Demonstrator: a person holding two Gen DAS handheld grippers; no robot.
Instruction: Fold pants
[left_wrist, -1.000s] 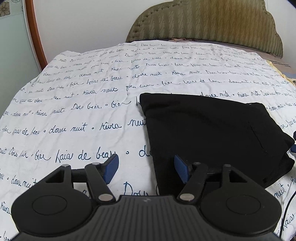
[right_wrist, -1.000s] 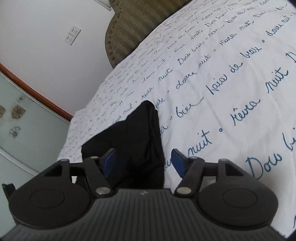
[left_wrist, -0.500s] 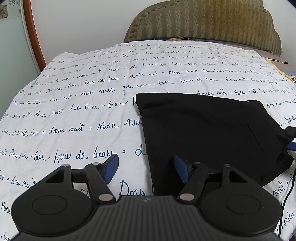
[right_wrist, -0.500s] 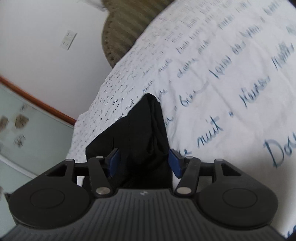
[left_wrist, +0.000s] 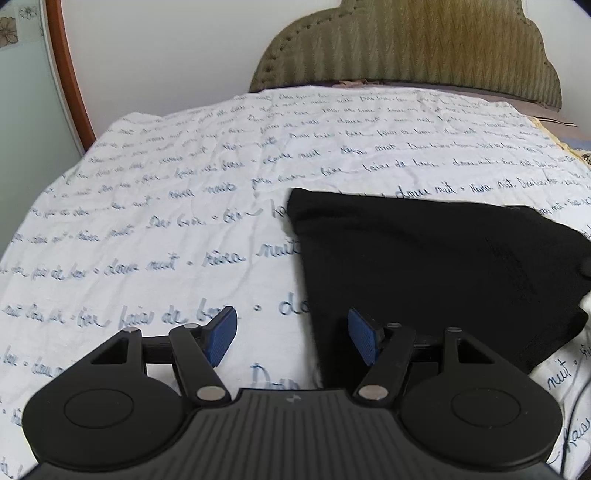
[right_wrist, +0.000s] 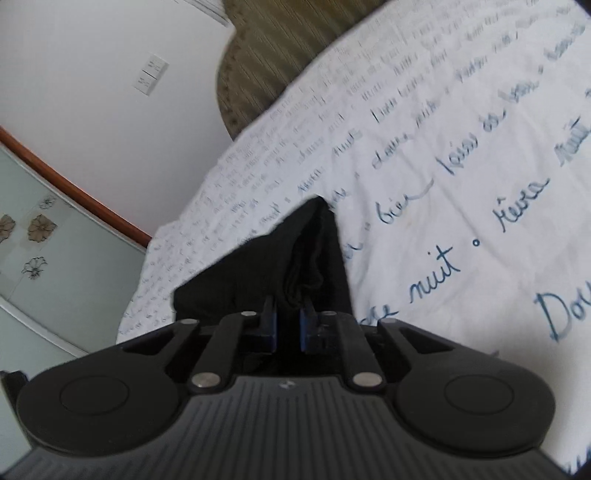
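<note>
Black pants (left_wrist: 424, 266) lie folded into a thick stack on the white bedspread (left_wrist: 166, 229) with blue script. In the left wrist view my left gripper (left_wrist: 291, 338) is open and empty, low over the near left corner of the stack, its right blue pad (left_wrist: 364, 339) over the fabric. In the right wrist view my right gripper (right_wrist: 288, 325) is shut on the edge of the pants (right_wrist: 295, 254), the blue pads pinching the bunched layers.
An olive padded headboard (left_wrist: 406, 48) stands at the far end of the bed. A white wall with a switch plate (right_wrist: 149, 74) and a wood-framed glass panel (right_wrist: 44, 229) lie beyond the bed's side.
My right gripper closed on the edge of the pants. My left gripper stayed open and shifted slightly; the stack's right side has lifted a little.
</note>
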